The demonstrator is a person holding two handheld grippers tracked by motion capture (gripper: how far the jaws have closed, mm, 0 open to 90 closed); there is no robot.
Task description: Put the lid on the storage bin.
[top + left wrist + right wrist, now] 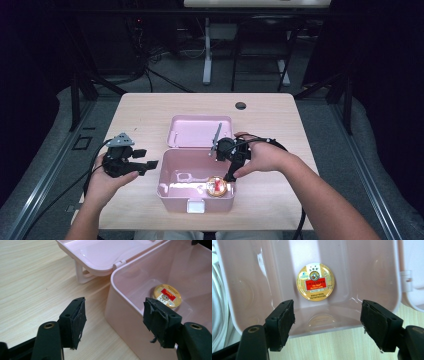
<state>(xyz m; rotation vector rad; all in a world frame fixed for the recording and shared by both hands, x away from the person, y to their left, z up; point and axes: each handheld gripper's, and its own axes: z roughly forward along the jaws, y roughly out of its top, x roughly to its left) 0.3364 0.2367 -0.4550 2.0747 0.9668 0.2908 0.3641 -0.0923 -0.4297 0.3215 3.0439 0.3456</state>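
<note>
in the lower left of the high view the left gripper (148, 165) lies level in the person's hand beside the pink box (170, 187), jaws wide and empty. at centre right the right gripper (229, 176) tilts down over the box's right rim, jaws also wide, holding nothing. the round tin (218, 186) lies flat on the box floor, and farther up the lid (200, 131) rests open on the table (150, 110).
</note>
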